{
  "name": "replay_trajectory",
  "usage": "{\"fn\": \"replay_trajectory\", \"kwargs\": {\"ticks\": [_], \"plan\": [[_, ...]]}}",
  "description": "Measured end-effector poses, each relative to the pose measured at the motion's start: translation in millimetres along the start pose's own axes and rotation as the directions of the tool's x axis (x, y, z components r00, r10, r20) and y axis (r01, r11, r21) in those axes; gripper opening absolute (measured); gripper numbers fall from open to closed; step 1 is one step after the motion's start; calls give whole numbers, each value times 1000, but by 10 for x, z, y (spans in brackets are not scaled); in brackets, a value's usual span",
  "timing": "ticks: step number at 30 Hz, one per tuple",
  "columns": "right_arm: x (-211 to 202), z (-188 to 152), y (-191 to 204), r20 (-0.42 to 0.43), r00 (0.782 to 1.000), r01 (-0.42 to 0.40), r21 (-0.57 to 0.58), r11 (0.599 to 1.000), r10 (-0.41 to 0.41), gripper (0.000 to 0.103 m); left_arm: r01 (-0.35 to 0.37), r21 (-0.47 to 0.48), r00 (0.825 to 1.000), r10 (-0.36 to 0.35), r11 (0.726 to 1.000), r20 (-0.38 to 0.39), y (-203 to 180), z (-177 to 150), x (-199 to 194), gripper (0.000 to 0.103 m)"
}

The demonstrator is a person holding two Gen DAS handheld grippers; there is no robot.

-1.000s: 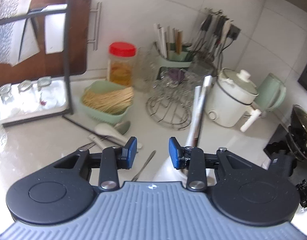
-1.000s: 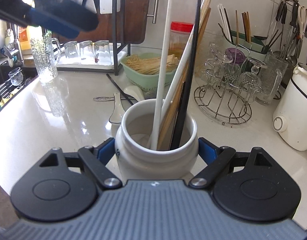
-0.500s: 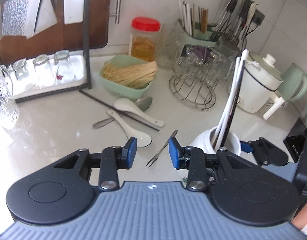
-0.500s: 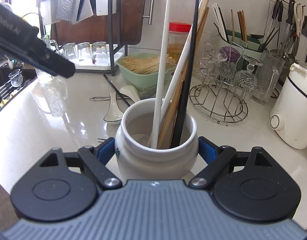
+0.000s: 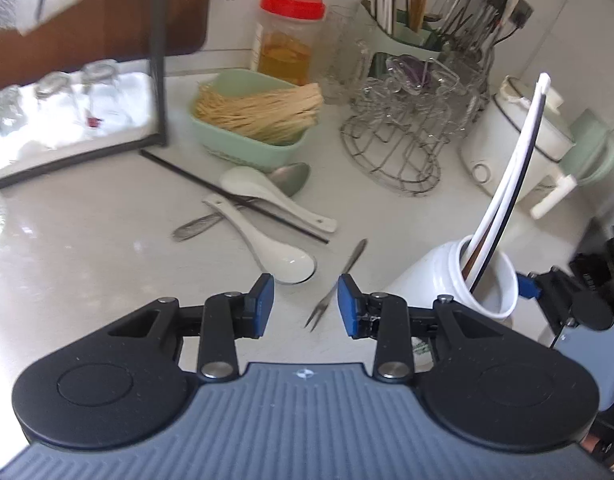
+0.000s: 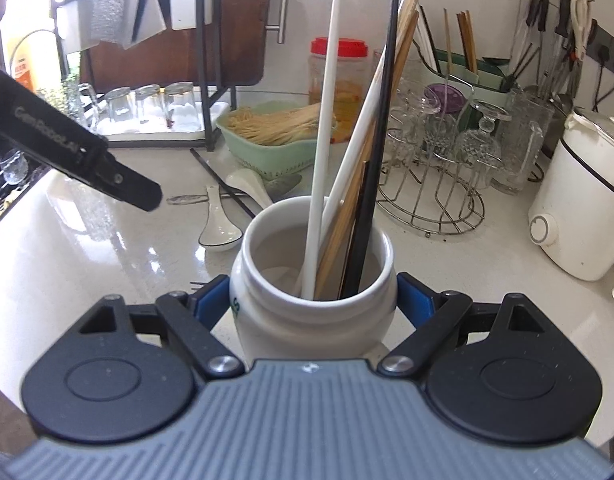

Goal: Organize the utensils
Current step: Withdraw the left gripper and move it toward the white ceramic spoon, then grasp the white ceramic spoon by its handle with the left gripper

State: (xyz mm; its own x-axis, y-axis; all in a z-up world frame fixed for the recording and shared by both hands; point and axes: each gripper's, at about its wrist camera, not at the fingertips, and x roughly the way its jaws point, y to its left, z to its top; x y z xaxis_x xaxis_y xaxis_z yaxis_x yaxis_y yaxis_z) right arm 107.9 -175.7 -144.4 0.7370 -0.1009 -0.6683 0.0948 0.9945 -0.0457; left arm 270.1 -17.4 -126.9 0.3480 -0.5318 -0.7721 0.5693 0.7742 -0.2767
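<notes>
My right gripper [image 6: 313,300] is shut on a white ceramic jar [image 6: 313,312] that holds several chopsticks [image 6: 367,160]. The jar also shows in the left wrist view [image 5: 455,280], at the right. My left gripper [image 5: 305,306] is open and empty, low over the counter. A small metal fork [image 5: 337,284] lies just ahead of it, between the fingertips. Farther on lie two white ceramic spoons [image 5: 267,236], a metal spoon [image 5: 289,178] and a black chopstick [image 5: 235,196]. In the right wrist view they lie left of the jar, near one white spoon [image 6: 217,224].
A green basket of wooden sticks [image 5: 255,116], a red-lidded jar [image 5: 289,36], a wire rack of glasses [image 5: 411,120] and a white cooker [image 5: 515,140] stand at the back. A black-framed rack with a tray of glasses [image 5: 67,120] is at the left.
My left gripper has moved left and lower toward the fork, which now lies between its fingertips. The right gripper keeps its hold on the jar.
</notes>
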Motion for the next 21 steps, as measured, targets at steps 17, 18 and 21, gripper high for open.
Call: {"fn": "replay_trajectory", "kwargs": {"ticks": [17, 18, 21], "plan": [[22, 43, 50, -37, 997, 63, 53, 997, -61, 90, 69, 40, 991, -64, 997, -115, 169, 201, 696, 40], [23, 44, 52, -38, 997, 63, 51, 997, -61, 90, 68, 15, 991, -66, 998, -119, 196, 208, 723, 40], [33, 65, 42, -48, 997, 60, 51, 997, -57, 90, 54, -70, 989, -63, 996, -133, 279, 236, 788, 40]]}}
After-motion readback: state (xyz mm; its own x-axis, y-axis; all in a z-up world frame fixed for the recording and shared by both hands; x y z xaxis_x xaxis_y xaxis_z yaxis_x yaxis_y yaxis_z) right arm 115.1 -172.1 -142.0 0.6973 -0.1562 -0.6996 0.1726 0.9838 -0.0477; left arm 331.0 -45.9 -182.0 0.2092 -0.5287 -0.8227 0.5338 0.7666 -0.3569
